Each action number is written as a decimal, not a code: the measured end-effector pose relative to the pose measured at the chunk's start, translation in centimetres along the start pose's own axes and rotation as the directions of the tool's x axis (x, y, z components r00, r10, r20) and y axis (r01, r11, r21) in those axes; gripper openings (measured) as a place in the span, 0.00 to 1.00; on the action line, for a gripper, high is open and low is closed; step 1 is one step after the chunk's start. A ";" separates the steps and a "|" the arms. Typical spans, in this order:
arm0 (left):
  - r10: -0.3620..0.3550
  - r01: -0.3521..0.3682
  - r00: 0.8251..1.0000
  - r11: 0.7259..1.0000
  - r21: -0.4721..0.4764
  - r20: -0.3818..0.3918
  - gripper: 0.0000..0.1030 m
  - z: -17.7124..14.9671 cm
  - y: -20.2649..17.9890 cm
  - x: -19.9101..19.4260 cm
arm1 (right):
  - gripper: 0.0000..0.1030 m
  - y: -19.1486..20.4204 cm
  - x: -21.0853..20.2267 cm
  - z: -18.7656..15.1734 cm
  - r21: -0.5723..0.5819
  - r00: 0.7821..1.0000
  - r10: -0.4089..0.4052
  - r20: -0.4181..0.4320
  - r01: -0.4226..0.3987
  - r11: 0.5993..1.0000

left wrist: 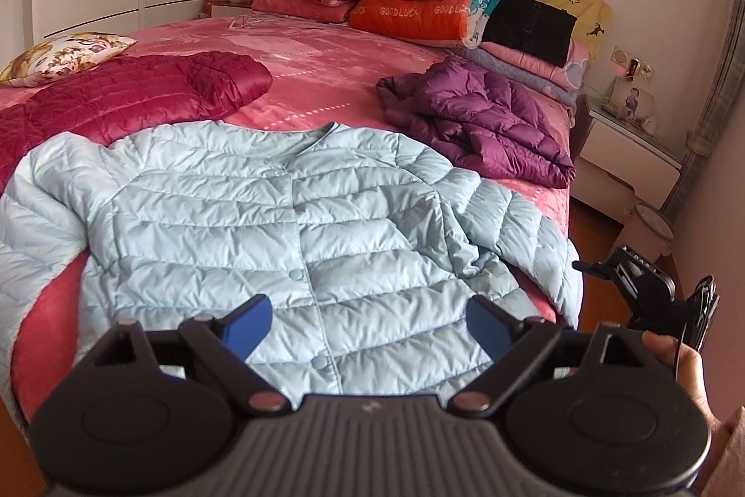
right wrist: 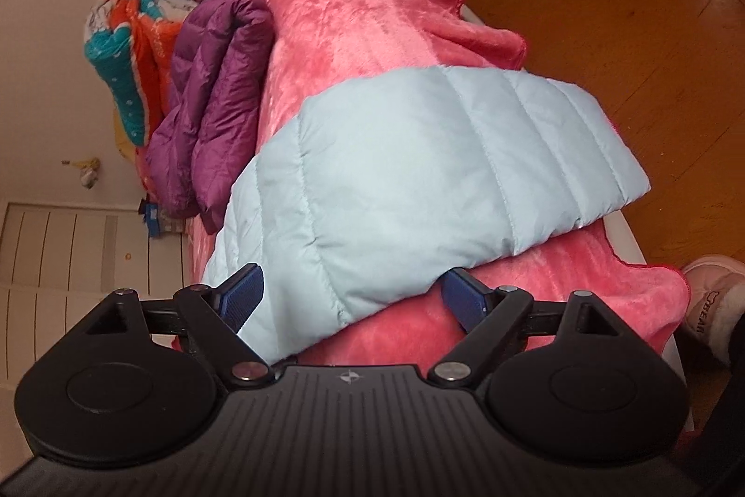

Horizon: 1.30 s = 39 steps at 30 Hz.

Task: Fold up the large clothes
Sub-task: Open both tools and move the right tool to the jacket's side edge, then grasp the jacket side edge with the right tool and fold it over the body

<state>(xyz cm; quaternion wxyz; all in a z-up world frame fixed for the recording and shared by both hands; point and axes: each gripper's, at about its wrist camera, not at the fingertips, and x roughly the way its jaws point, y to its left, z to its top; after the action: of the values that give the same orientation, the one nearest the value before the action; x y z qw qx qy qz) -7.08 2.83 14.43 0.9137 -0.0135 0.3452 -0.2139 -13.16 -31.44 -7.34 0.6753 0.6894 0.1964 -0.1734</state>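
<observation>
**Both tools released over the blue jacket**

Your left tool (left wrist: 368, 322) tilts down over the jacket (left wrist: 288, 217), spread on the bed (left wrist: 335, 64), fingers wide, gripping nothing. Your right tool (right wrist: 351, 296), rolled sideways, straddles the hanging sleeve (right wrist: 419, 161), unclenched.

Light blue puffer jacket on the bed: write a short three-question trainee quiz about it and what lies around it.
1. True or false: the light blue puffer jacket lies front up, snapped shut.
2. Which garment lies bunched up on the pink blanket, beyond the blue jacket's overhanging sleeve?
A. purple puffer jacket
B. magenta quilted jacket
C. black folded cloth
3. Fill in: the right gripper has its jaws ____, with the sleeve's hem between them.

Key: 1 true; 2 A; 3 open.
</observation>
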 end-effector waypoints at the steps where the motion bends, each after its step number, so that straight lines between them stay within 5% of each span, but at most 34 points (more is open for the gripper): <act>1: 0.000 0.000 1.000 1.000 0.001 -0.003 0.88 0.1 -0.2 0.4 | 1.00 -0.5 0.2 0.3 0.027 1.000 -0.008 0.009 0.008 1.000; 11: -0.021 0.021 1.000 1.000 0.015 -0.018 0.88 1.4 -2.0 3.1 | 1.00 -4.1 1.8 1.7 0.277 0.998 -0.026 0.055 0.010 0.961; 20: -0.001 0.001 0.999 1.000 -0.014 0.055 0.91 4.0 -1.1 2.8 | 1.00 -4.0 1.9 2.2 0.293 0.998 -0.011 0.063 -0.008 0.956; 28: -0.002 0.003 0.995 1.000 -0.018 0.103 0.91 4.5 1.0 4.8 | 0.84 -3.1 2.1 2.4 0.205 0.997 -0.013 0.080 -0.004 0.979; 35: 0.043 -0.029 0.985 0.996 -0.083 0.170 0.91 5.3 4.4 5.7 | 0.48 -1.3 1.9 2.4 0.099 0.994 -0.011 0.111 0.000 0.995; 39: 0.080 -0.058 0.979 0.991 -0.121 0.189 0.91 6.1 7.0 5.8 | 0.39 -0.1 1.0 2.4 0.022 0.990 -0.019 0.143 0.016 1.000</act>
<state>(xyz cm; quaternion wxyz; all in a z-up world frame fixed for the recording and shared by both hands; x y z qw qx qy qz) 3.35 6.09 14.22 0.9475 -0.0747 0.2667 -0.1596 -12.26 -33.81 -8.05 0.6789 0.6804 0.1517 -0.2305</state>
